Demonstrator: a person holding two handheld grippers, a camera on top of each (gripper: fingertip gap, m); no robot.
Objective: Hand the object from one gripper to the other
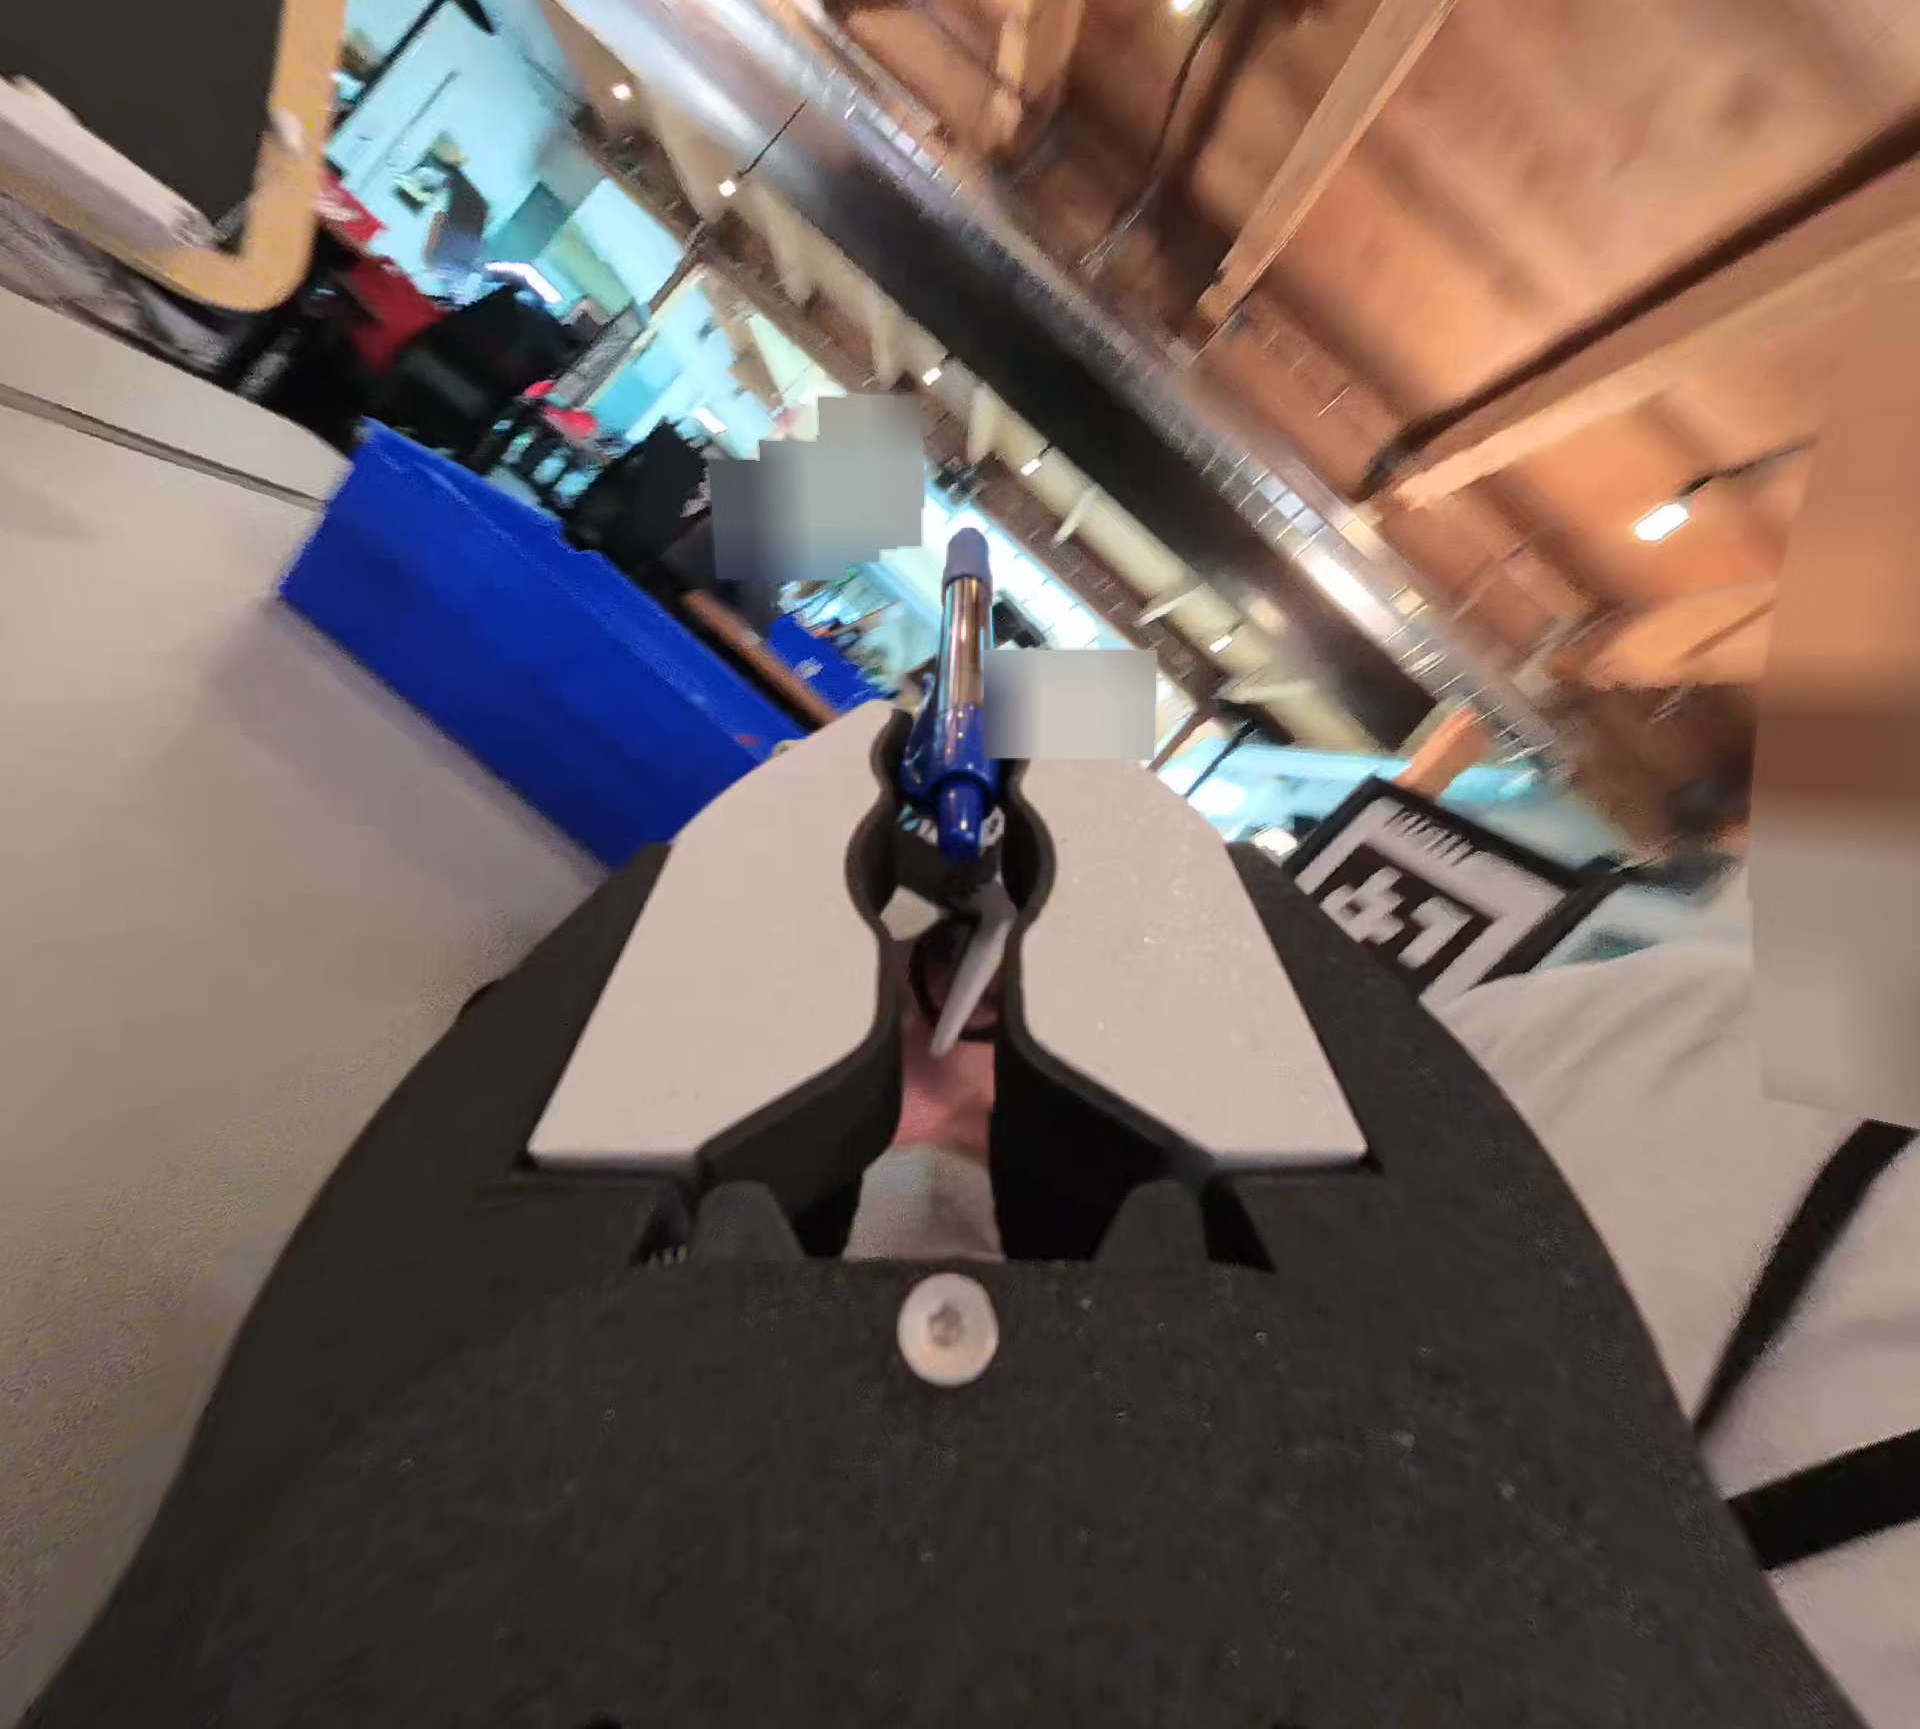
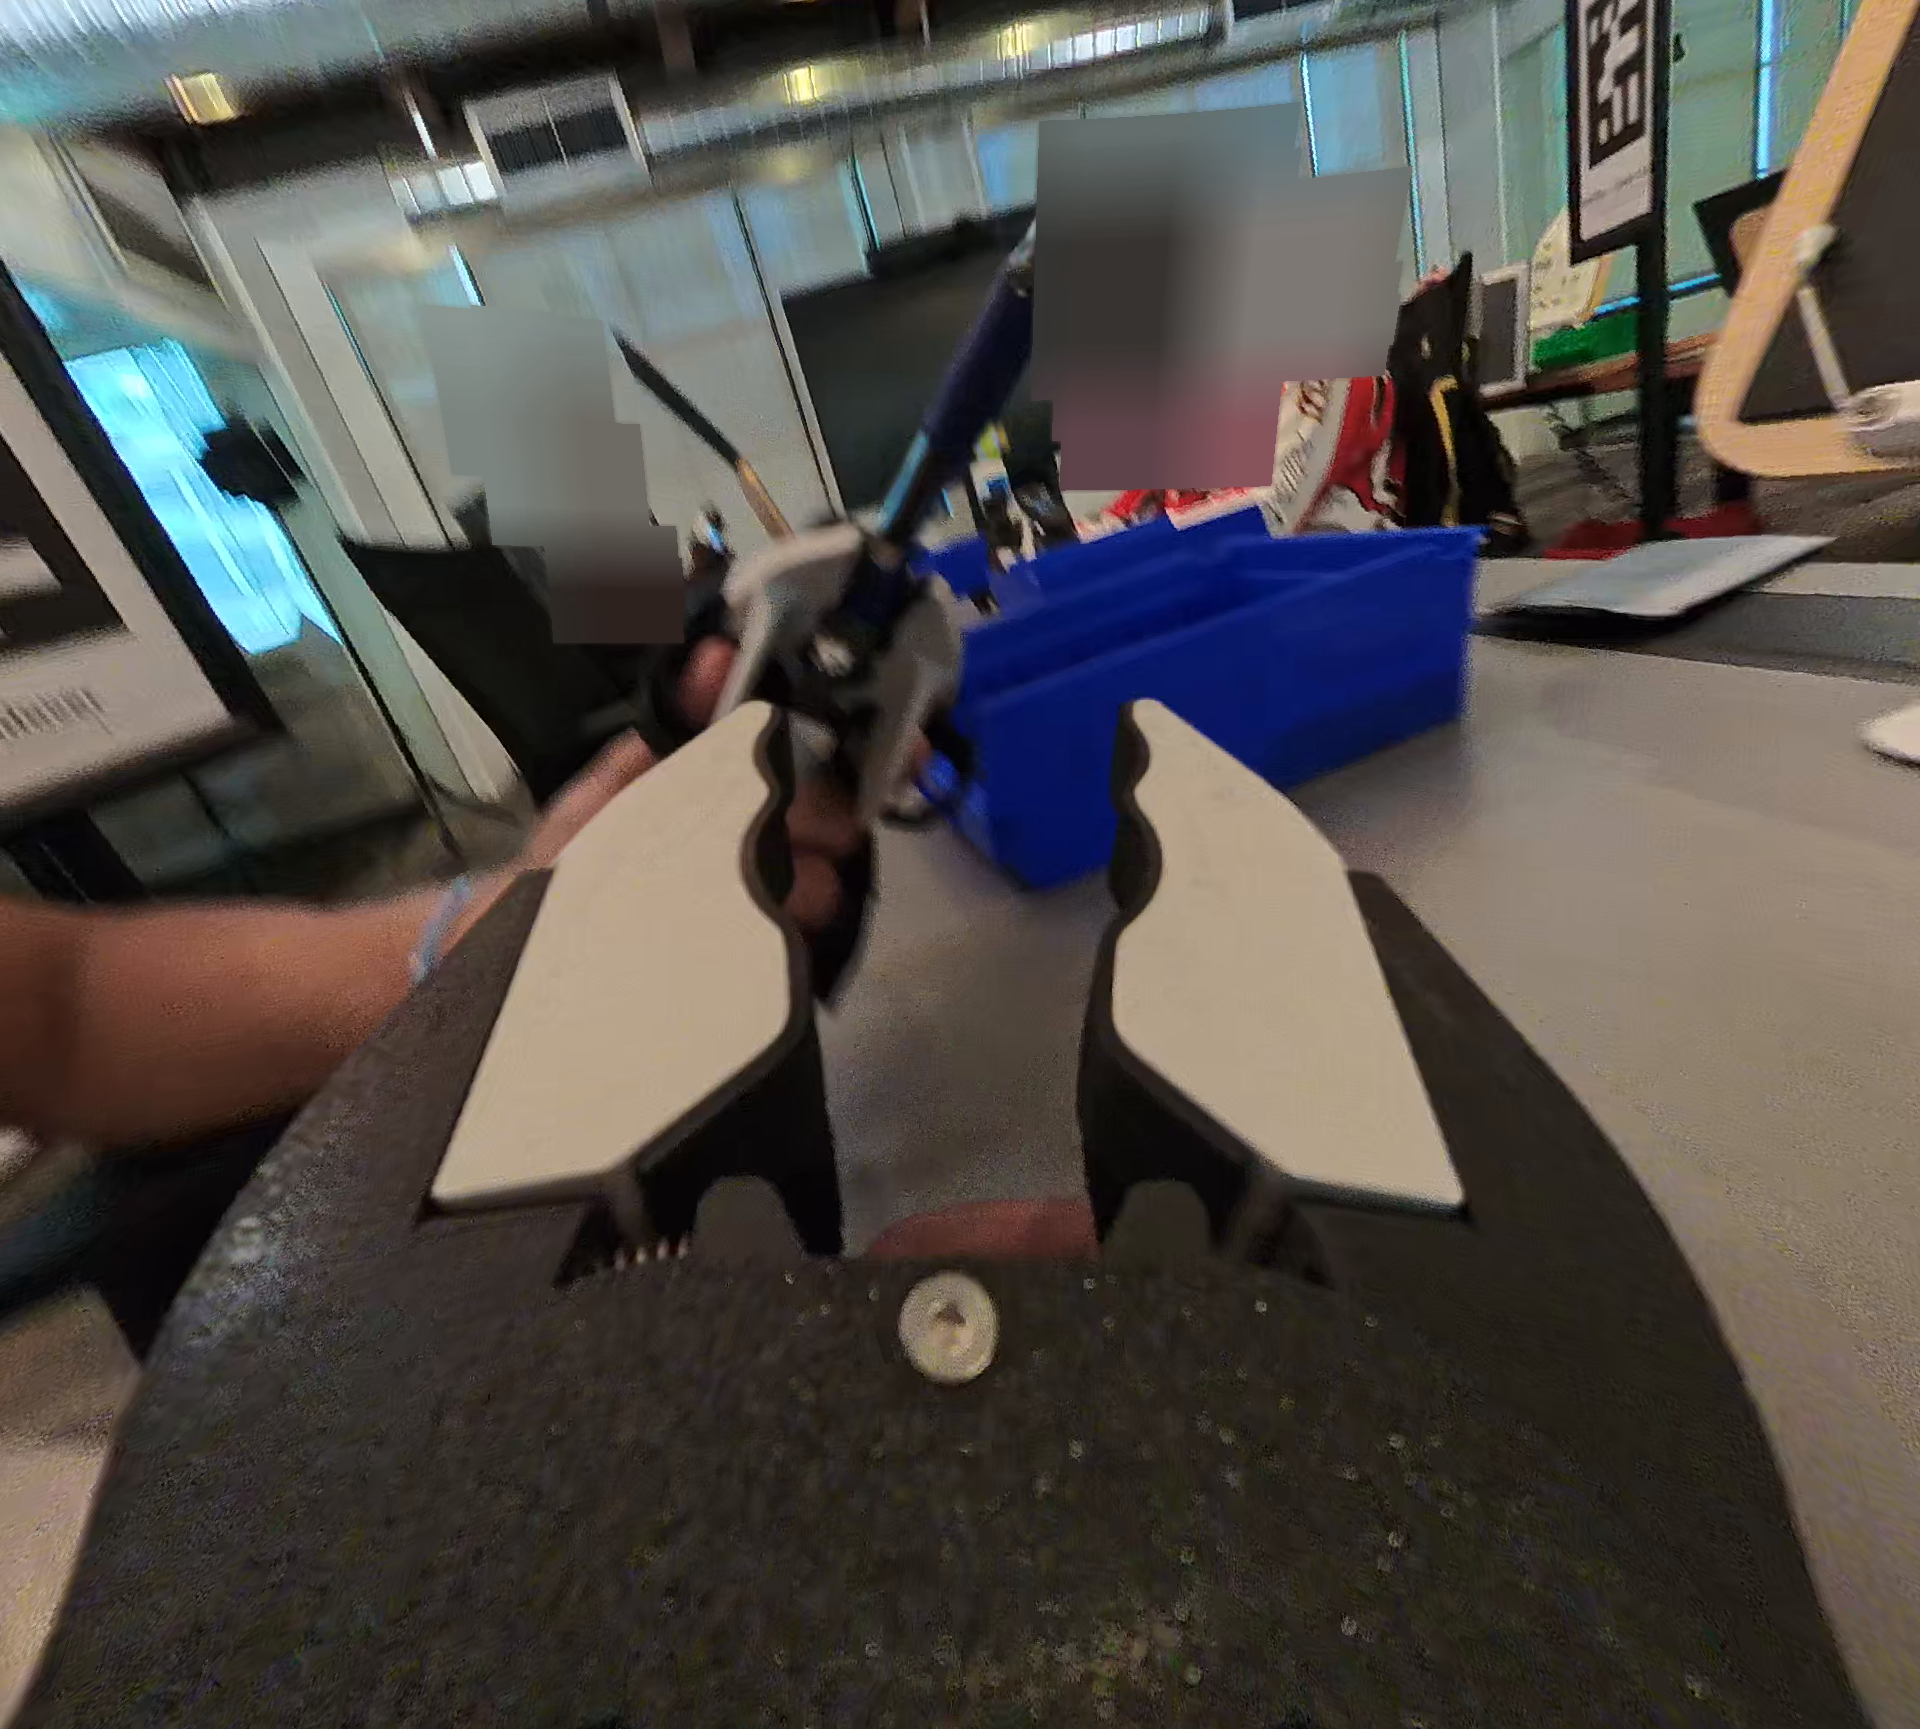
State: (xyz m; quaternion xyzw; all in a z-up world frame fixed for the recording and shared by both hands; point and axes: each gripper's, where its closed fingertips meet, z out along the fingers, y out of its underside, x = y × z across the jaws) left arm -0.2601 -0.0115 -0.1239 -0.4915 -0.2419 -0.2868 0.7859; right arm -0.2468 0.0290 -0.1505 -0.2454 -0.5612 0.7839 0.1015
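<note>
A blue pen [image 1: 961,703] with a silver clip is clamped between the tips of my left gripper [image 1: 951,744], which is shut on it. The pen stands up past the fingertips and its grey tip hangs down between the fingers. In the right wrist view the left gripper [image 2: 831,630] shows ahead and slightly left, held in a hand, with the pen [image 2: 951,422] pointing up and to the right. My right gripper [image 2: 951,723] is open and empty, just in front of and below the left one, apart from the pen.
A blue divided bin [image 2: 1226,651] stands on the grey table [image 2: 1610,900] right of the left gripper; it also shows in the left wrist view [image 1: 499,609]. A marker sign on a black post [image 2: 1621,69] stands at the back right. A forearm [image 2: 208,1004] reaches in from the left. The gap from one gripper's tips to the other's is roughly 6 cm.
</note>
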